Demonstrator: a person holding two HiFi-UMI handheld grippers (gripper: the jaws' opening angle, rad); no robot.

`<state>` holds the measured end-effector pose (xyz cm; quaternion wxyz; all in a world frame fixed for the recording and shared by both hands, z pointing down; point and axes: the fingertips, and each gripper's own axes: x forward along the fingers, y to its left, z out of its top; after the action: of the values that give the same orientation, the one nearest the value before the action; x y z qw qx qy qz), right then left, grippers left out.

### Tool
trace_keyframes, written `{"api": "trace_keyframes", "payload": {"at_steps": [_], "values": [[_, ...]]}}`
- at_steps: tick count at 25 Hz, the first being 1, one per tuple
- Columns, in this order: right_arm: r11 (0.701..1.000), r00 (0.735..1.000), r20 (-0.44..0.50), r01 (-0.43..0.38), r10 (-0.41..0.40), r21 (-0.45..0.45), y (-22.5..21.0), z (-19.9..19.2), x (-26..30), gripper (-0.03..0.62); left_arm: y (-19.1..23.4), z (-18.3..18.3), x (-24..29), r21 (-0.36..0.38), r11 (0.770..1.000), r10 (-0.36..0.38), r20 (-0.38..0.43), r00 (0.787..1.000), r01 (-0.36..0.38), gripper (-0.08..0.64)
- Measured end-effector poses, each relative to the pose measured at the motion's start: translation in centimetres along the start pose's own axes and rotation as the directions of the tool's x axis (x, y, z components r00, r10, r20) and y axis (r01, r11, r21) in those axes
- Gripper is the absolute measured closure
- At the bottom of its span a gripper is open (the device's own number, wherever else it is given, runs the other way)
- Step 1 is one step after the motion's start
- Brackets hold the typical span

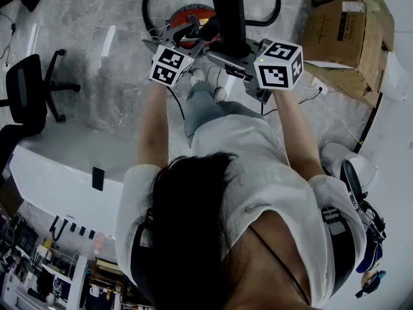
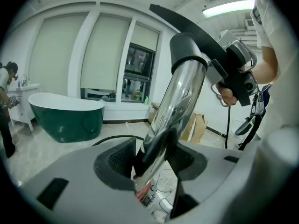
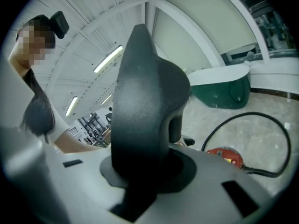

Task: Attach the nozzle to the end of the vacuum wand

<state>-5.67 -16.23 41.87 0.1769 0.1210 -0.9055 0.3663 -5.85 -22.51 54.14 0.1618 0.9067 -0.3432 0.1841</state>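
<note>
- My left hand-held gripper [image 2: 154, 162] was closed around the chrome vacuum wand [image 2: 180, 101]. The tube filled the gap between its padded jaws, so they stood fairly wide.
- My right hand-held gripper [image 3: 145, 171] was clamped narrowly on the black crevice nozzle [image 3: 145, 101], held in the air at the wand's upper end, well above the floor.
- In the left gripper view the nozzle's collar sat over the tip of the chrome tube, so I judged the joining was under way or nearly done (I could not confirm a full seat).
- To do it well, I would line the collar up with the tube's axis and brace the wand with the left. The right should push straight along it, twisting slightly if it binds, never levering sideways.
- The seam between collar and tube was hard to read, and the nozzle blocked most of the right gripper view.
- In the head view a black length ran off the top edge above the red vacuum canister [image 1: 187, 18]. I couldn't tell nozzle from wand there.
</note>
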Motion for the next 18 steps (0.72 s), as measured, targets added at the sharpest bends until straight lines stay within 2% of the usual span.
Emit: {"api": "trace_keyframes", "payload": {"at_steps": [7, 15, 18], "values": [[1.000, 0.999, 0.044, 0.022, -0.023, 0.015, 0.2, -0.6, 0.0, 0.505, -0.3, -0.4, 0.2, -0.017, 1.000, -0.001, 0.000, 1.000, 0.001, 0.360], [0.989, 0.990, 0.059, 0.132, -0.128, -0.067, 0.3, -1.1, 0.8, 0.505, -0.2, -0.6, 0.2, -0.022, 1.000, -0.008, -0.012, 1.000, 0.008, 0.357], [0.976, 0.981, 0.077, 0.184, -0.176, -0.117, 0.3, -1.2, 0.8, 0.505, -0.3, -0.6, 0.3, -0.031, 0.999, -0.012, -0.015, 1.000, 0.011, 0.356]]}}
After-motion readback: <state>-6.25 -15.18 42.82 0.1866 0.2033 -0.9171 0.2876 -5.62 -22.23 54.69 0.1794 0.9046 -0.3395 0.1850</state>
